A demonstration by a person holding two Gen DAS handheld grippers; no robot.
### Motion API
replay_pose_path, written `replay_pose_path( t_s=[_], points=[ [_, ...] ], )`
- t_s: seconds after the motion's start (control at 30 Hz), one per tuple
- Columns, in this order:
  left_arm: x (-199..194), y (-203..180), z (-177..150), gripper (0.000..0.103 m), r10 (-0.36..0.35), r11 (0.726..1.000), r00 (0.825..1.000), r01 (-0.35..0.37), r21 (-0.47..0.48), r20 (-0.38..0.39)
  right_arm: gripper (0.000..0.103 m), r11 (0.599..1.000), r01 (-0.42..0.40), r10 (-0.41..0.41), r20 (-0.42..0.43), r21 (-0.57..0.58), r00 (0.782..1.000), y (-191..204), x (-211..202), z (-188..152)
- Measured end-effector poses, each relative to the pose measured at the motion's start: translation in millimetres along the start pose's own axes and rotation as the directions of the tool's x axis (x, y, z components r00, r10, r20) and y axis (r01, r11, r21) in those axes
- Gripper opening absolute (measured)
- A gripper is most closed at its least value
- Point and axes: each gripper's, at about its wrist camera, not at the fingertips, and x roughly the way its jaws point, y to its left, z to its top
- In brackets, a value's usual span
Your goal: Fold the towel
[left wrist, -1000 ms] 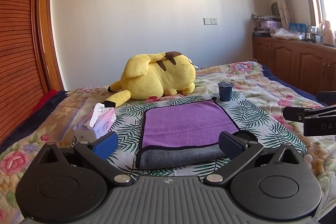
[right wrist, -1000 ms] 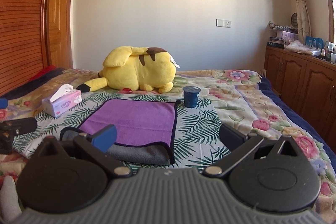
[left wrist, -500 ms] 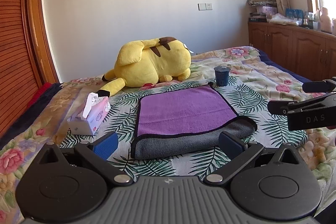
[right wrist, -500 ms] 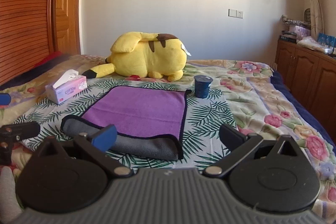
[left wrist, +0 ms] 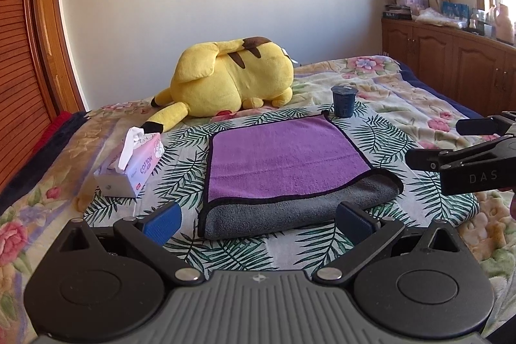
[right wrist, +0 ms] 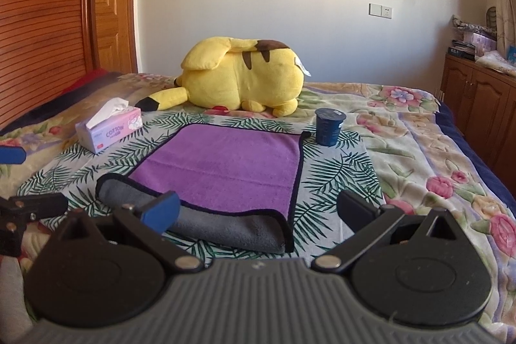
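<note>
The towel (left wrist: 283,163) lay on the bed straight ahead of both hand-held grippers, left (left wrist: 258,220) and right (right wrist: 258,208), each spread apart and empty, its grey folded edge nearest them

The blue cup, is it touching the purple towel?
Apart. In the right wrist view, leaf-print bedspread shows between the blue cup and the towel corner.
</note>
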Motion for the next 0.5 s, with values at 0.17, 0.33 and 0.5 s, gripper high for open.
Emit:
replay_pose_path(
  t_s=[0.17, 0.33, 0.5],
  points=[
    [12, 6, 5, 0.087, -0.011, 1.000, 1.000, 0.011, -0.003, -0.020, 0.103, 1.000, -0.015, 0.014, -0.033, -0.013, 0.999, -2, 15, 0],
    [27, 13, 9, 0.087, -0.020, 1.000, 0.999, 0.019, -0.009, -0.043, 0.102, 1.000, -0.026, 0.026, -0.063, -0.001, 0.998, -7, 29, 0],
    [42, 17, 11, 0.087, -0.017, 1.000, 0.998, 0.017, 0.005, -0.068, 0.101, 0.999, -0.032, 0.033, -0.083, 0.009, 0.996, -12, 41, 1]
  ],
)
